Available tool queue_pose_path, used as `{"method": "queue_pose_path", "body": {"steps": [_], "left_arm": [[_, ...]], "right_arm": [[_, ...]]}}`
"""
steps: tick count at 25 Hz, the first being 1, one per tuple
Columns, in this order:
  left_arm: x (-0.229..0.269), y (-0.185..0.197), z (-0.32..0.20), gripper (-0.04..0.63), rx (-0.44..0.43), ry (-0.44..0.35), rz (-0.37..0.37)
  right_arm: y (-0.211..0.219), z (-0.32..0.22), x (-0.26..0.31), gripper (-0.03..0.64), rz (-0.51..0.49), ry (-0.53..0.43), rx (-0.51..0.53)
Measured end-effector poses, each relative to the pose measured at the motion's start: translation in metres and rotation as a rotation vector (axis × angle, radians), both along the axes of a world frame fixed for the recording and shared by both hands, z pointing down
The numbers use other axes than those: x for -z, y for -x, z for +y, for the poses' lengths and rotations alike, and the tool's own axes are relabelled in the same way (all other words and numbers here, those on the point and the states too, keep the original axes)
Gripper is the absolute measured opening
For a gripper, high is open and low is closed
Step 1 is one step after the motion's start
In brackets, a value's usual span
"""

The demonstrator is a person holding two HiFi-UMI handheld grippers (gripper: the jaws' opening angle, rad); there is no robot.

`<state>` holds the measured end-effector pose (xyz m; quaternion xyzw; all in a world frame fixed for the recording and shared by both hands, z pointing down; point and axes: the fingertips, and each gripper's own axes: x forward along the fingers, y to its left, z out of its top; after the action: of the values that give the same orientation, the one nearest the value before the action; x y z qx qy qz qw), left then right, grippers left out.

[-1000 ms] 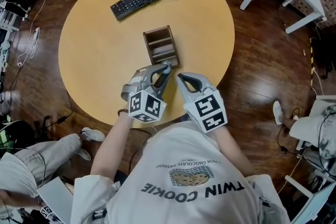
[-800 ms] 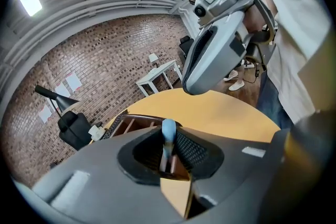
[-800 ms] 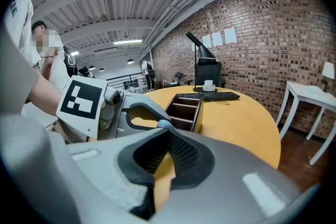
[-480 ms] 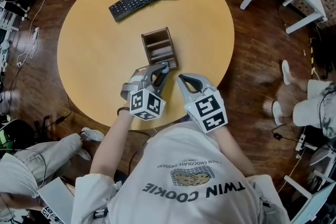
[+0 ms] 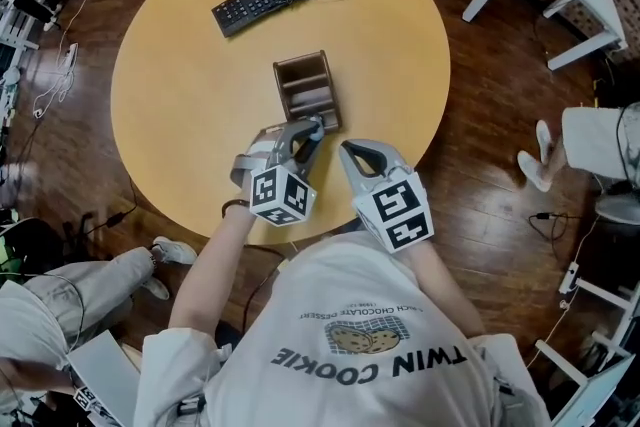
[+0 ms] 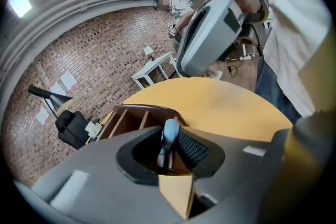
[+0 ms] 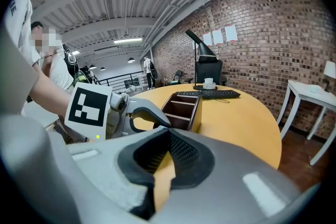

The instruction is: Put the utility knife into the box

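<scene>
Left gripper view: the utility knife [image 6: 169,132] stands upright between the jaws of the left gripper [image 6: 171,142], out near their tips. Its blue-grey end pokes up past them. The jaws have just been opening a little. The gap is narrow and the knife is pinched in it, lying against the ribbed pad. The brown wooden box [image 6: 137,110], which has dividers, is right behind the knife, and the knife is at its near wall, not inside a compartment. The yellow round table [image 6: 236,107] is beyond.

Right gripper view: the right gripper [image 7: 167,132] has its jaws pressed together at the tips, with nothing between them and only tabletop showing below. The left gripper is ahead to the left, its tips at the near end of the box. A black keyboard [image 7: 207,94] lies further back.

Head view: both grippers are at the table's near edge, side by side and apart. The left gripper's tips sit at the box's near end and the knife is only a small grey bit there. The right gripper is just beside it, clear of the box. The keyboard is well apart at the far side.
</scene>
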<state>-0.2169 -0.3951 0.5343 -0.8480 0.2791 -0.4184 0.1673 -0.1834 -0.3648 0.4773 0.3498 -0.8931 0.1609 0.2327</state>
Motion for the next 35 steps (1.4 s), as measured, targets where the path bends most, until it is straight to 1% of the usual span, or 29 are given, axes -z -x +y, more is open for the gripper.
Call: {"method": "queue_pose_path", "body": {"steps": [2,5,10,13,16,22,27,35], "left_arm": [[-0.002,0.001,0.002,0.113,0.002,0.01,-0.008],[-0.002,0.002,0.005,0.133,0.007,0.012,-0.012],[0.01,0.006,0.01,0.141,0.034,-0.01,0.006],[0.019,0.009,0.016,0.14,0.056,-0.03,0.032],[0.027,0.012,0.025,0.14,0.08,-0.033,0.061],[0.046,0.016,0.056,0.138,0.123,-0.038,0.132],[0.055,0.02,0.092,0.08,0.172,-0.037,0.184],[0.071,0.027,0.149,0.042,0.251,-0.024,0.281]], "right_arm": [[0.001,0.002,0.0,0.002,-0.001,-0.001,0.003],[0.002,0.005,0.001,0.002,-0.002,-0.004,0.004],[0.003,0.013,0.006,0.002,-0.006,-0.01,0.004],[0.005,0.021,0.01,0.002,-0.011,-0.019,0.007],[0.009,0.031,0.013,0.002,-0.016,-0.026,0.015],[0.017,0.057,0.022,0.002,-0.024,-0.049,0.024],[0.024,0.086,0.027,0.002,-0.019,-0.062,0.042],[0.036,0.134,0.038,0.002,0.0,-0.072,0.088]]}}
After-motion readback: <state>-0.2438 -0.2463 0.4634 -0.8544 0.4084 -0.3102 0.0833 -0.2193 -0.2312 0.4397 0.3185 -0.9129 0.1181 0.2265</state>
